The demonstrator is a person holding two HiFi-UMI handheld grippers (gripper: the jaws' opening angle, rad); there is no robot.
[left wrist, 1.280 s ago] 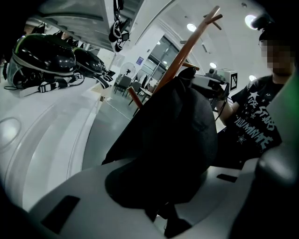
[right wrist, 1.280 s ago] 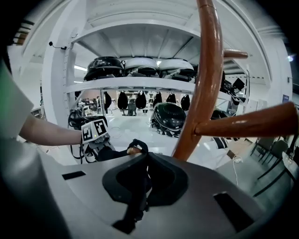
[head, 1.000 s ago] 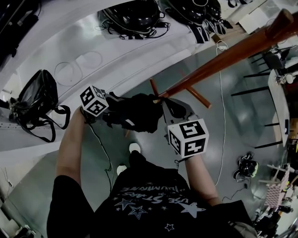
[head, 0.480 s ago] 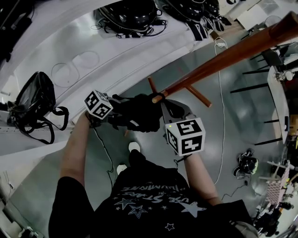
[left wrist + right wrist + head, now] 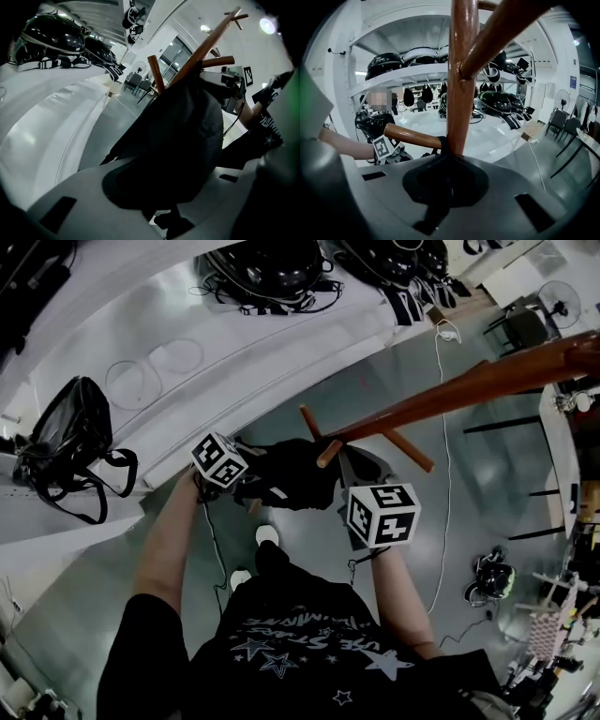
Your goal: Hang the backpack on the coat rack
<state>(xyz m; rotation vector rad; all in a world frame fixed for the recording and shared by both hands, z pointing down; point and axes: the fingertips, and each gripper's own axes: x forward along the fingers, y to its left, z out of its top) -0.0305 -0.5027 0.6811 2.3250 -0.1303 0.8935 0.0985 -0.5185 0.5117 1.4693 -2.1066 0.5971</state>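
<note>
**A:** Where is the backpack?

**B:** The backpack [image 5: 286,474] hangs between your two grippers, close against the coat rack [image 5: 469,385] and up off the floor. Your left gripper [image 5: 161,206] has its jaws pressed onto the bag's dark cloth, which fills most of that view. Your right gripper [image 5: 445,187] pinches the black strap [image 5: 442,140]. The strap sits round a peg [image 5: 412,136] just where that peg joins the pole.

**A:** What crowds me?

**B:** The pole rises straight in front of your right jaws, very near them. Other pegs stick out from the pole around the bag: one [image 5: 307,420] above it and one [image 5: 412,451] pointing off to your right. Your own shoes [image 5: 267,535] are directly below the bag.

**A:** And the room?

**B:** A long white table [image 5: 234,343] runs along your left. Another black bag [image 5: 66,446] lies on it, well apart from the rack. Dark helmets [image 5: 272,268] sit farther along the table. The floor [image 5: 356,381] is smooth and grey, and a white cable [image 5: 446,493] trails across it past the rack. Chairs [image 5: 562,124] and a standing fan [image 5: 560,101] are off to your right.
</note>
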